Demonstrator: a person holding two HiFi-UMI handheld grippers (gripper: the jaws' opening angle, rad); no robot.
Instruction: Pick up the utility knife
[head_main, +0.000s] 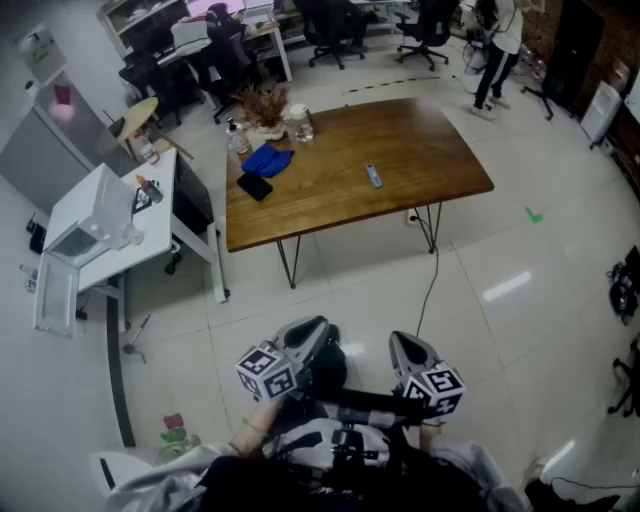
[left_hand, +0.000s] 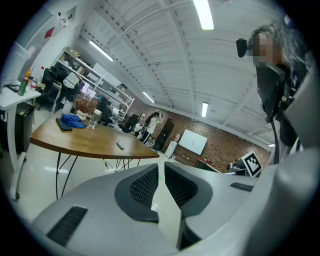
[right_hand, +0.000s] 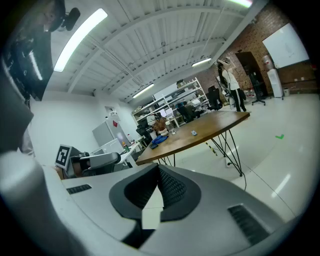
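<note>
Well short of table near edge, L tongs ajar, R tongs closed.

Wooden table on thin black legs stands on a pale tiled floor. On its top:
- utility knife, alone near the middle
- blue cloth and a flat black item at the left end
- glass jar and dried plant at the far left corner

Left gripper and right gripper are low in frame, well short of the table. A person stands beyond it.
</note>
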